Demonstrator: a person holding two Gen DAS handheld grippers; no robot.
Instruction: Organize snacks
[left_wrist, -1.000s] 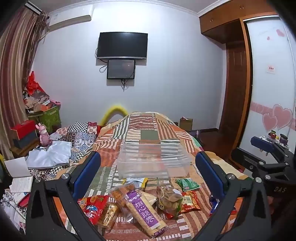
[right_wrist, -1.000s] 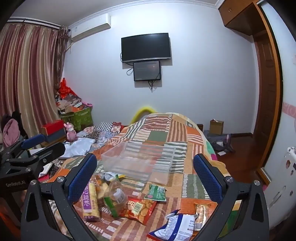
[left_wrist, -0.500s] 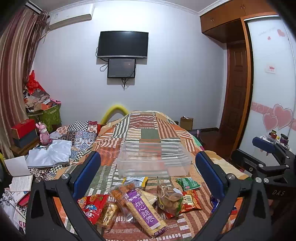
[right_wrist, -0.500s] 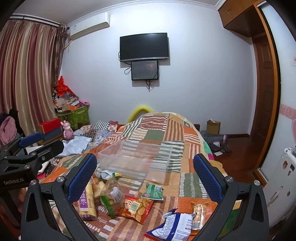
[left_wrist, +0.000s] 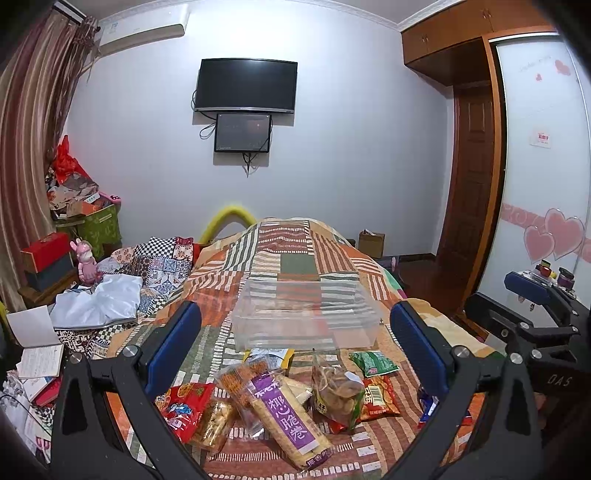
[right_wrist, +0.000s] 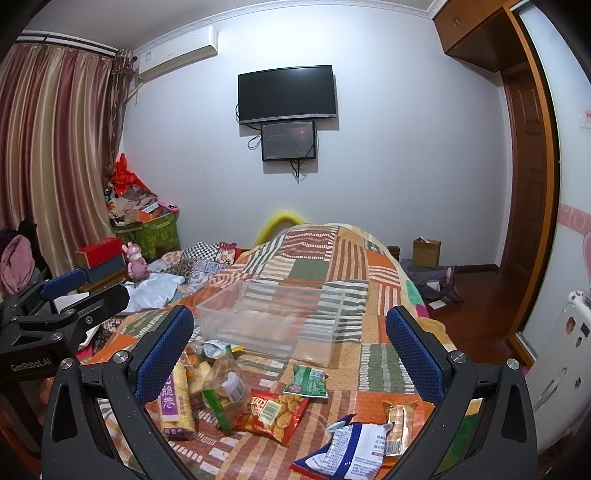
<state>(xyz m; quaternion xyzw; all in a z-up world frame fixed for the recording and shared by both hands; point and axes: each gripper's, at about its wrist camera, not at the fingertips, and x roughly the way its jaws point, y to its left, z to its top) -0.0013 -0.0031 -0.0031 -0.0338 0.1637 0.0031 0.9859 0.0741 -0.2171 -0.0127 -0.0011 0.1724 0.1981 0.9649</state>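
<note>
Several snack packets lie on a patchwork bedspread in front of a clear plastic bin, which is empty; the bin also shows in the right wrist view. A long purple-labelled biscuit pack, a red bag, a clear bag of chips and a small green packet lie nearest. The right wrist view shows a red snack bag, a green packet and a blue-white bag. My left gripper and right gripper are open, empty, above the snacks.
Clothes, papers and boxes clutter the bed's left side. A TV hangs on the far wall. A wooden door and wardrobe stand at right. A cardboard box sits on the floor.
Both grippers have drifted slightly and stay open. No snack has moved.
</note>
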